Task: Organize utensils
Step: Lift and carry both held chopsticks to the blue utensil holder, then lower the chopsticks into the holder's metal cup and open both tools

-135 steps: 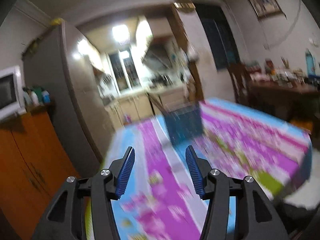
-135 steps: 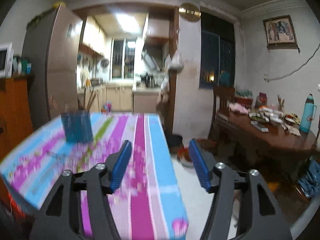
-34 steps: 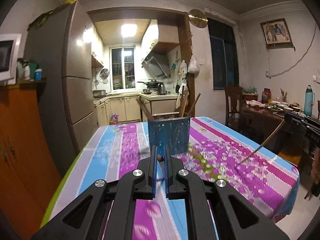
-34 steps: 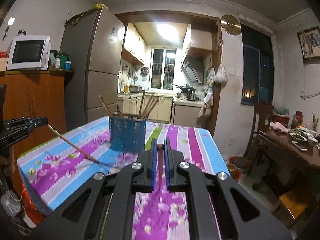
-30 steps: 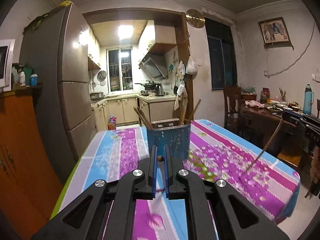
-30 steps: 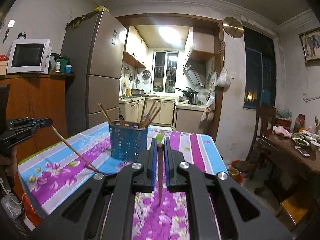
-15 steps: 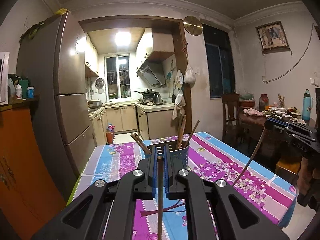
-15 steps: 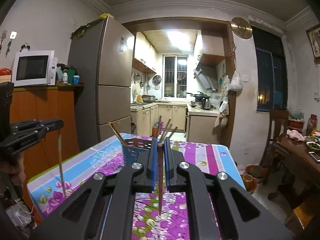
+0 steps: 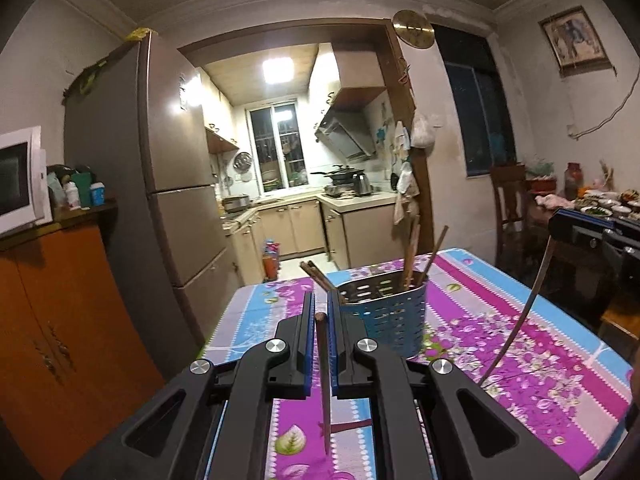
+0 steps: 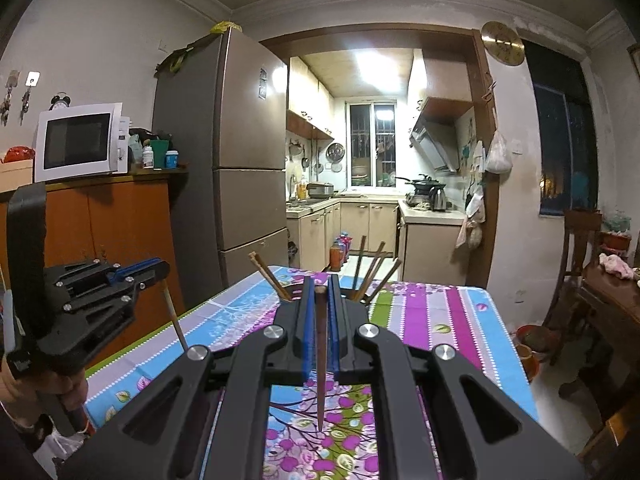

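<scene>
My left gripper (image 9: 320, 312) is shut on a dark brown chopstick (image 9: 325, 384) that hangs point down above the flowered tablecloth (image 9: 500, 344). Just beyond it stands the blue perforated utensil holder (image 9: 388, 316) with several chopsticks leaning in it. My right gripper (image 10: 319, 290) is shut on another chopstick (image 10: 321, 364), also hanging point down. The holder's body is hidden behind the right fingers; only its chopsticks (image 10: 372, 268) stick out. Each view shows the other gripper off to the side with its chopstick (image 9: 520, 328) (image 10: 174, 316).
A tall fridge (image 9: 160, 184) and an orange cabinet (image 10: 116, 232) with a microwave (image 10: 78, 140) stand left of the table. A kitchen opens behind it. A wooden chair (image 9: 510, 208) and a dining table (image 10: 612, 292) with dishes are on the right.
Both grippers, open and empty several seconds ago, now hold chopsticks. Over the last second both rose, lifting the tips off the cloth, and the holder sits lower in view.
</scene>
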Demonstrator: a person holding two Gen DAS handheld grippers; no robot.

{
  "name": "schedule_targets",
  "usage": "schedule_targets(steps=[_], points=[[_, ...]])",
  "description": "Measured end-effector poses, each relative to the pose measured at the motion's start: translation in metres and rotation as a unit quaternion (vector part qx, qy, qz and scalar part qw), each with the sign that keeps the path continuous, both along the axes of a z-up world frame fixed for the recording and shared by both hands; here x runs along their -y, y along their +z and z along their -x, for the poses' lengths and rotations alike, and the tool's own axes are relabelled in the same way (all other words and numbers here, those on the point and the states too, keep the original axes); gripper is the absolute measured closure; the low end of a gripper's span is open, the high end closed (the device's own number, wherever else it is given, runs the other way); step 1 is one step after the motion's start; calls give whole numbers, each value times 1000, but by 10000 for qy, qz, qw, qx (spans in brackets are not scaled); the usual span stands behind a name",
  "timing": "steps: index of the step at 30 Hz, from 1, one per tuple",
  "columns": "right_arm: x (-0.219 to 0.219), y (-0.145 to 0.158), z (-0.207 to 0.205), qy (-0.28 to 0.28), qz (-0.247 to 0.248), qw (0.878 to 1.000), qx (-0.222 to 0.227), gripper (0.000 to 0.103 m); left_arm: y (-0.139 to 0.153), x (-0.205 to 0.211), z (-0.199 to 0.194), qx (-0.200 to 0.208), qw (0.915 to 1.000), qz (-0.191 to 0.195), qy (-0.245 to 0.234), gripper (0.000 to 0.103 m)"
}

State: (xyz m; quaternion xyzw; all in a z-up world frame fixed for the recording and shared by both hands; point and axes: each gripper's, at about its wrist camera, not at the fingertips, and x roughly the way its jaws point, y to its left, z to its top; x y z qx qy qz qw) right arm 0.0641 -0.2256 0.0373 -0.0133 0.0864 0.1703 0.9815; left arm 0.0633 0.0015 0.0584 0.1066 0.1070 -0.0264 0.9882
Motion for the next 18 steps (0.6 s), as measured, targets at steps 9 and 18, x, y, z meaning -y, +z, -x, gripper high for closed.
schedule_targets(steps=[9, 18], points=[[-15, 7, -13, 114, 31, 9999, -120, 98, 0, 1, -6, 35, 9997, -152, 173, 96], [-19, 36, -38, 77, 16, 10000, -16, 98, 17, 10, -22, 130, 9995, -280, 90, 96]])
